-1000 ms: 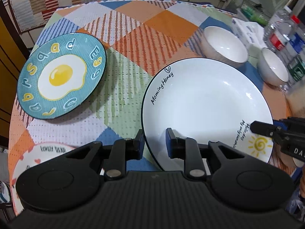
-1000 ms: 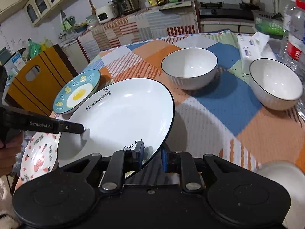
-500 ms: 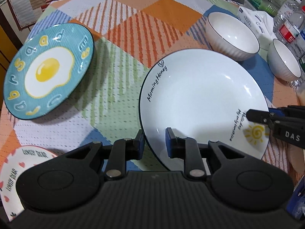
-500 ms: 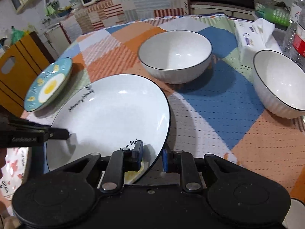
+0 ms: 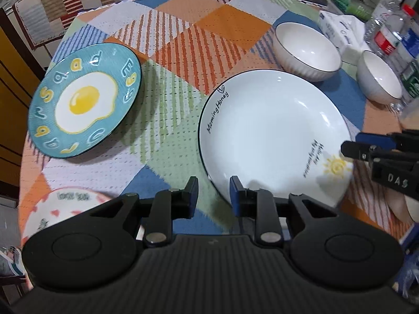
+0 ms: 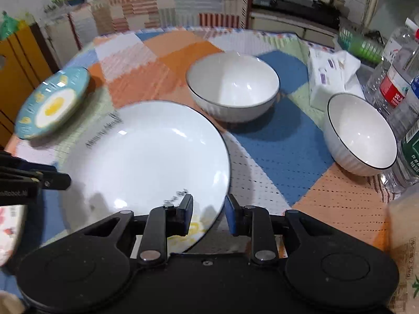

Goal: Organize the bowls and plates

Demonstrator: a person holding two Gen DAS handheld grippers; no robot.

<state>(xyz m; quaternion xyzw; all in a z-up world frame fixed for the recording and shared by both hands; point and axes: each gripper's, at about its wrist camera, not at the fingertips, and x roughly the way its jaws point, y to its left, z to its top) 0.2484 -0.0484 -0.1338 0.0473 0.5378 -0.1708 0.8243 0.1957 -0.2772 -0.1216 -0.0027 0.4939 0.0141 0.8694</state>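
A large white plate [image 5: 272, 130] with black lettering and a sun drawing lies flat on the checked tablecloth; it also shows in the right wrist view [image 6: 146, 162]. My left gripper [image 5: 213, 195] is open at the plate's near-left rim, jaws either side of the edge, not clamping. My right gripper [image 6: 208, 212] is open, straddling the plate's rim at the sun side. A teal fried-egg plate [image 5: 83, 99] lies at left. Two white bowls [image 6: 233, 86] [image 6: 360, 133] stand behind the plate.
A pink-and-white plate [image 5: 62, 209] lies at the near-left table edge. A tissue pack [image 6: 330, 76] and water bottles [image 6: 395, 78] stand at the right. A brown cabinet [image 6: 18, 60] is left of the table.
Both grippers opened and let go of the white plate, which now lies flat on the cloth. Both have drawn back slightly from its rim.
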